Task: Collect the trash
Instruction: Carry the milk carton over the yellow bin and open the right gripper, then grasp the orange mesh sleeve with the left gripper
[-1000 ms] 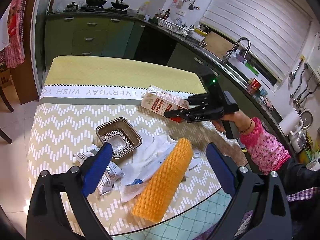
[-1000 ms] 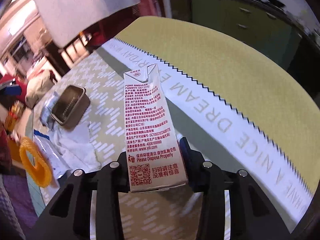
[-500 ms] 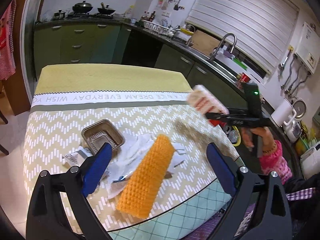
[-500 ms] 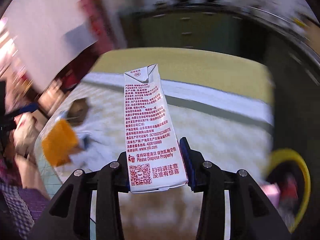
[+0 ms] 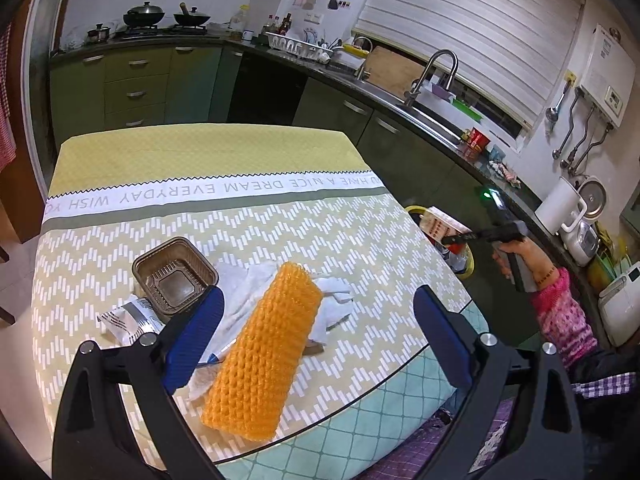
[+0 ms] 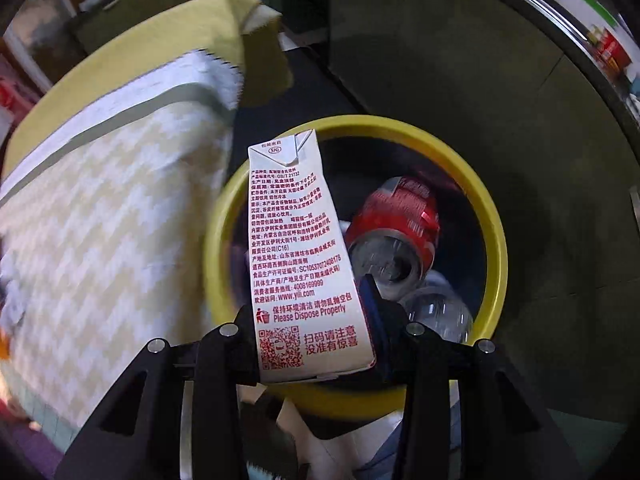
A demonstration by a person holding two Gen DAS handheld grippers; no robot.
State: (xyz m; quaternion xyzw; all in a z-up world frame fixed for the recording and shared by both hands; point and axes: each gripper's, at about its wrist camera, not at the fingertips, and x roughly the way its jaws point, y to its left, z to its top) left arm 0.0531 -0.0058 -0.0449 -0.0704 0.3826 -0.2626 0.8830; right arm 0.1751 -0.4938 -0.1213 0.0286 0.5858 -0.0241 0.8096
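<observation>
Now our right gripper (image 6: 312,344), clamped on the milk carton (image 6: 300,256), has swung off the table (image 5: 280,216) over the yellow bin (image 6: 492,240) (cans inside); our left gripper (image 5: 316,336) stays spread wide.

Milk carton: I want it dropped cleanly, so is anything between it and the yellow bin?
Nothing visible. The right gripper holds the milk carton over the open yellow bin; a red can and clear bottle lie lower inside.

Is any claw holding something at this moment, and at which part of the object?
The right claw holds the milk carton by its bottom end, above the yellow bin. The left claw is open and holds nothing.
</observation>
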